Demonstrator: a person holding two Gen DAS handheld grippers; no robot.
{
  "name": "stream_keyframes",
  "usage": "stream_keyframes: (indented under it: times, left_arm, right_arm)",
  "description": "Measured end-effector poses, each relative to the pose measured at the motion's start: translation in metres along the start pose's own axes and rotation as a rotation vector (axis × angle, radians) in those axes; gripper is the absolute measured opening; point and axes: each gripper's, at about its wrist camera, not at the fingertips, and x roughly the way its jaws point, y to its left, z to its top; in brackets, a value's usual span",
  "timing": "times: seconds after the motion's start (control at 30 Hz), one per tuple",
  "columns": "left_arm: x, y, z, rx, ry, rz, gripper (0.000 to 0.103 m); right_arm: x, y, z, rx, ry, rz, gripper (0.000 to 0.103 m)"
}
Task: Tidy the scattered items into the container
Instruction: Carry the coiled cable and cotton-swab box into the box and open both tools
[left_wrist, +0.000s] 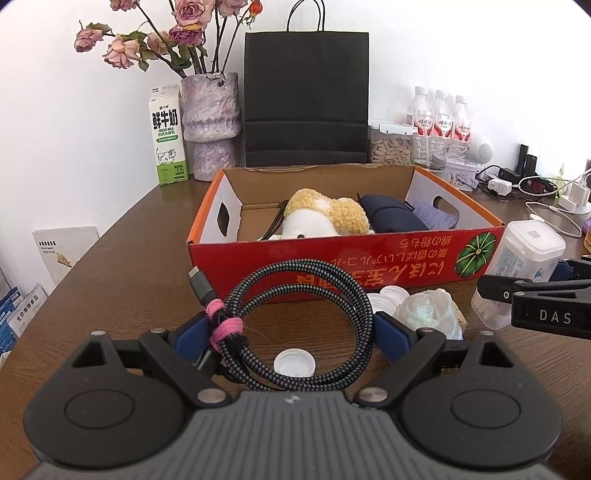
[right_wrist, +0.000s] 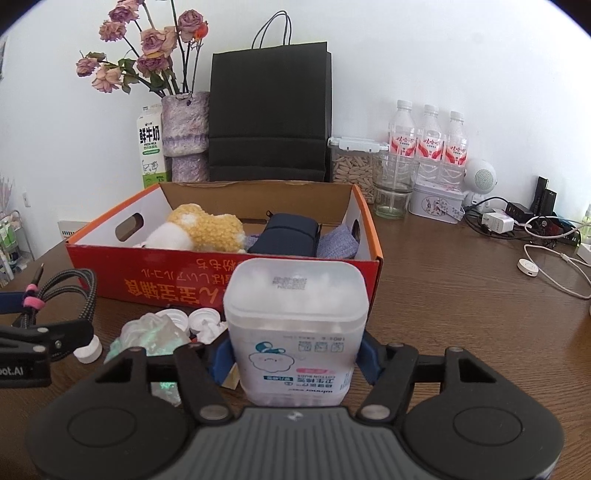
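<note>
Brown wooden table (right_wrist: 443, 295) against white wall (right_wrist: 443, 55), red box (right_wrist: 122, 273) centred

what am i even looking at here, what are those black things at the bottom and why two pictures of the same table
Each picture comes from a fisheye camera mounted on a hand-held claw, looking along its two fingers. A person holds one claw in each hand; the black parts at the bottom are the claws themselves.

The left view shows the left claw closed on a coiled braided cable. The right view shows the right claw gripping a clear box of cotton buds.

On the brown table stands a red cardboard box already holding a plush toy and a dark pouch. White bottle caps and a crumpled wrapper lie loose in front of it.
</note>
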Motion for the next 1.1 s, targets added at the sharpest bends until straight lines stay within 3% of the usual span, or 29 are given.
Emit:
stream_keyframes:
  times: [0.33,0.67,0.97,1.1]
  left_arm:
    - [-0.003,0.0,0.03,-0.017,-0.082,-0.015,0.093]
    - [0.016,0.0,0.071,-0.058,-0.178,-0.029,0.093]
    - [0.054,0.001,0.094,-0.044,-0.184,-0.029,0.093]
    - [0.076,0.007,0.101,-0.059,-0.149,-0.02,0.093]
  right_arm:
    - [-0.012,-0.005,0.039,-0.004,-0.114,0.032,0.064]
    - [0.005,-0.006,0.075,0.023,-0.197,0.062,0.064]
    - [0.046,-0.005,0.099,0.043,-0.186,0.064,0.064]
    - [0.064,-0.007,0.103,0.06,-0.168,0.053,0.064]
